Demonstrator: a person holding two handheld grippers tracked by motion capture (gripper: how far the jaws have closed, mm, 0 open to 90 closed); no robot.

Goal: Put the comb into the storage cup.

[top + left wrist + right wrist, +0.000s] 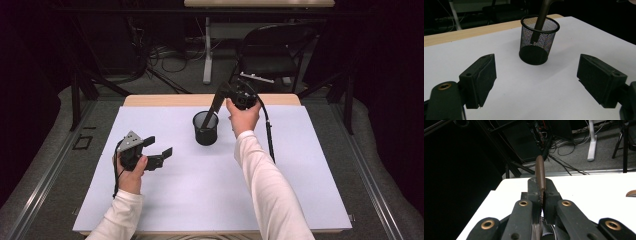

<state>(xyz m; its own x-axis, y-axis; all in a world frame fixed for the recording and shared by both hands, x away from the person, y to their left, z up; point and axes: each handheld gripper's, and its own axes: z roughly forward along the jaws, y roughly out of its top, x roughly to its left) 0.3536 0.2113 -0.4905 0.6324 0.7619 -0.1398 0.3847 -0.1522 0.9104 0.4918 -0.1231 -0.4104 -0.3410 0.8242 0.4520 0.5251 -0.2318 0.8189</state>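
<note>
A black mesh cup [206, 129] stands upright on the white table sheet [210, 185], a little behind its middle. My right gripper [223, 93] hovers above and to the right of the cup, shut on a slim dark brown utensil [212, 110]. The utensil slants down into the cup [537, 43], its lower end [535, 37] inside the mesh. In the right gripper view the utensil [540, 173] sticks out past the closed jaws [540, 185]. My left gripper [159, 146] rests low at the left of the sheet, open, with nothing between its fingers [537, 75], and faces the cup.
The wooden table edge [165, 100] runs along the back of the sheet. Beyond it stand a black folding chair [272, 52], a white desk leg [207, 50] and floor cables. A black cable [269, 132] trails from the right gripper across the sheet.
</note>
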